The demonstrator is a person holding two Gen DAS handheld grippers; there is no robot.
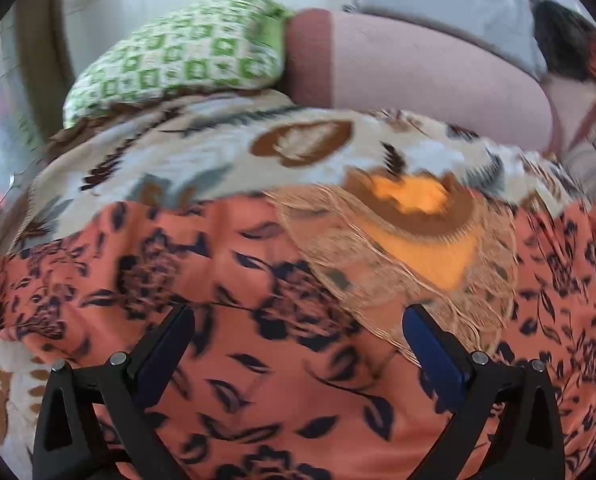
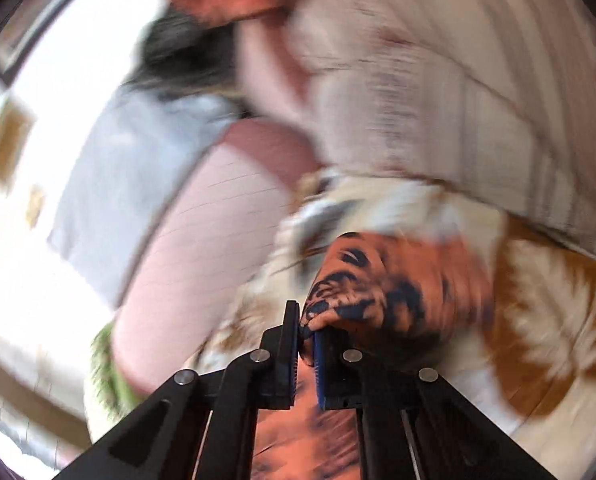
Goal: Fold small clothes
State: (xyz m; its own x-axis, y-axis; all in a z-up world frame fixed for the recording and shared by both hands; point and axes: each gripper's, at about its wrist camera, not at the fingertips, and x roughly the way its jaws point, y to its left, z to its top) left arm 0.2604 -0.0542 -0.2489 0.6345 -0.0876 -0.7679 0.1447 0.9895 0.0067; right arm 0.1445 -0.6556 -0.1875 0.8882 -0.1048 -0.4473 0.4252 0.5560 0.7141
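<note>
So the right gripper (image 2: 306,334) had its jaws pinched on a bunched fold of the orange floral garment (image 1: 282,380), while the left gripper (image 1: 298,340) hung over it with jaws wide apart, holding nothing.

Closest in, the cloth lay spread across the patterned blanket (image 1: 202,160) with a sheer fringed patch (image 1: 378,272) on top. My guess was that small pinch could slip or drag the whole piece crooked, and an open finger could snag the fringe. Farther back sat a green checked pillow (image 1: 178,52) and a pink bolster (image 1: 418,80). The right view was smeared, so I couldn't tell how much fabric was caught, and the dark heap (image 1: 562,40) behind stayed unclear.
</note>
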